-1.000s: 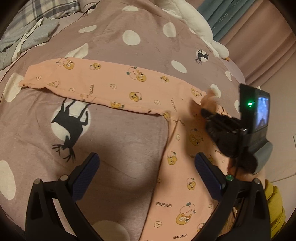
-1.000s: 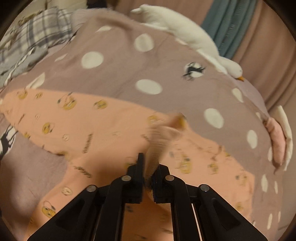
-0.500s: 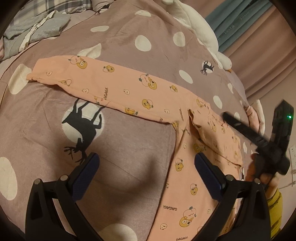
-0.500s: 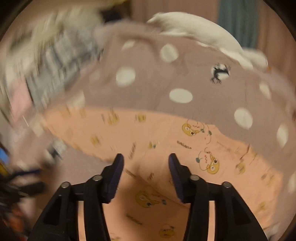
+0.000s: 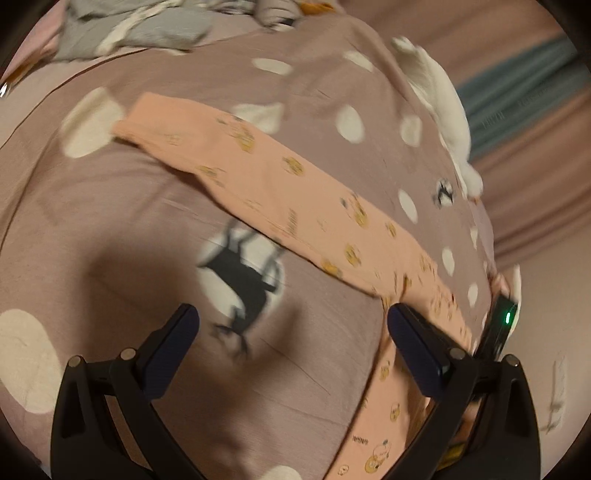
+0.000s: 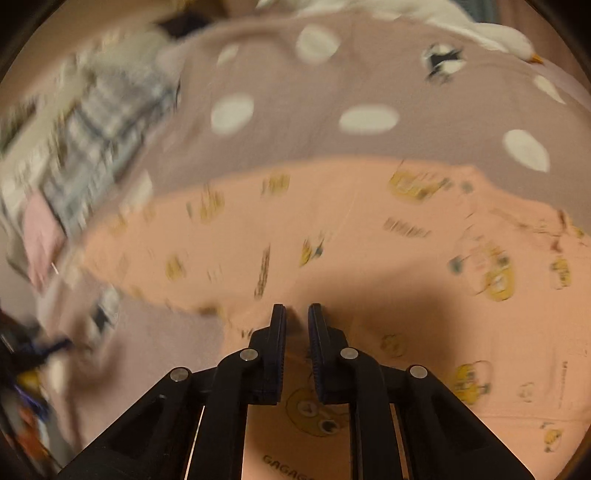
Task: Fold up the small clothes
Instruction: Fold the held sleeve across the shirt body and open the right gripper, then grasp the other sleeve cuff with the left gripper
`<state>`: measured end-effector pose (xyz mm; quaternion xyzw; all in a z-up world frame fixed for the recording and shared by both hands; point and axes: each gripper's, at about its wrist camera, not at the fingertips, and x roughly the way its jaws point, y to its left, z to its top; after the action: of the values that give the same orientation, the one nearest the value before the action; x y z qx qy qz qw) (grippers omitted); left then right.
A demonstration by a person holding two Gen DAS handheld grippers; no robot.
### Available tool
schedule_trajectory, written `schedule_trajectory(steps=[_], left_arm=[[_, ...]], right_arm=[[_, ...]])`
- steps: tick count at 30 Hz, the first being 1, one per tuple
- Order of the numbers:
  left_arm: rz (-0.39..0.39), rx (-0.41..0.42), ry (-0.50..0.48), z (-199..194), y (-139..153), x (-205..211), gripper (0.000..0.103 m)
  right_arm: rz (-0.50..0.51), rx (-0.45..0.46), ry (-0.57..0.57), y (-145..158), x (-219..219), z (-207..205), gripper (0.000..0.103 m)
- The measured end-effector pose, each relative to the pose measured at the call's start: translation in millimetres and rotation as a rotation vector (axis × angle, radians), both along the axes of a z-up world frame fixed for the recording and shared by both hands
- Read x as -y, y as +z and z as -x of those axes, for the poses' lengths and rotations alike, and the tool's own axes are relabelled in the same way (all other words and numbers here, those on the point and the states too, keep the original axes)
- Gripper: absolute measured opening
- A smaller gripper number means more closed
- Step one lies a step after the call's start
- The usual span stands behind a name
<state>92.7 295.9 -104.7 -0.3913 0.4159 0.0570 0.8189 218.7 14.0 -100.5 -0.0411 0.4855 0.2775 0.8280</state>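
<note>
A peach garment with yellow cartoon prints lies spread on the mauve polka-dot bedcover. One long part runs from upper left to lower right, another hangs toward the bottom right. My left gripper is open and empty above the bedcover, beside a black deer print. The right gripper's body with a green light shows at the right edge. In the right wrist view the right gripper is nearly shut, with a narrow gap, low over the peach garment. I cannot tell if it pinches cloth.
A white plush goose lies along the bed's far right edge, also in the right wrist view. Grey and plaid clothes are piled at the far left. Pink curtains hang beyond the bed.
The right gripper let go of the bunched cloth, opened, moved left and has now closed to a narrow gap. The left gripper swung left, staying open.
</note>
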Motion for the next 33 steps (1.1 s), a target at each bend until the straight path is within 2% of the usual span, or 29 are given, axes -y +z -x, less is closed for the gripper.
schedule_trajectory(steps=[1,3,7,10,16,21,23,25,26,28,30,33], left_arm=[[0.023,0.007,0.023,1.7,-1.4,-10.3,0.101],[0.06,0.02,0.063,3.3,-2.4,-29.2,0.101],[0.148,0.054,0.102,-5.8,-9.7,-68.9,0.101],[0.208,0.069,0.114,-18.3,-19.7,-85.6,0.101],[0.325,0.101,0.13,-39.5,-37.9,-93.4,0.101],[0.342,0.134,0.164,-58.2,-41.9,-101.4,0.095],[0.333,0.128,0.2,-63.4,-42.8,-105.7,0.088],[0.285,0.09,0.228,-69.7,-42.3,-107.9,0.063],[0.265,0.072,0.228,-72.9,-43.6,-108.9,0.057],[0.228,0.037,0.233,-75.7,-46.0,-110.6,0.025],[0.209,0.003,0.249,-74.8,-50.4,-113.2,0.011],[0.17,-0.021,0.256,-72.5,-47.0,-111.1,0.006]], right_arm=[[-0.005,-0.001,0.001,3.7,-0.1,0.3,0.016],[-0.09,-0.037,-0.01,17.1,8.6,1.8,0.016],[-0.188,0.019,-0.004,43.0,32.2,24.2,0.016],[-0.221,0.027,0.002,44.7,43.9,37.4,0.016],[-0.254,0.004,-0.023,36.4,67.1,55.3,0.016],[-0.283,-0.015,-0.065,37.0,87.0,60.1,0.016],[-0.288,-0.012,-0.078,37.4,91.8,63.5,0.016],[-0.28,-0.009,-0.09,37.9,95.4,66.3,0.016],[-0.275,-0.011,-0.098,37.6,97.3,67.8,0.016],[-0.27,-0.015,-0.106,36.6,100.1,70.3,0.016],[-0.264,-0.028,-0.114,33.1,104.0,72.9,0.016],[-0.251,-0.04,-0.131,29.6,109.8,75.1,0.017]])
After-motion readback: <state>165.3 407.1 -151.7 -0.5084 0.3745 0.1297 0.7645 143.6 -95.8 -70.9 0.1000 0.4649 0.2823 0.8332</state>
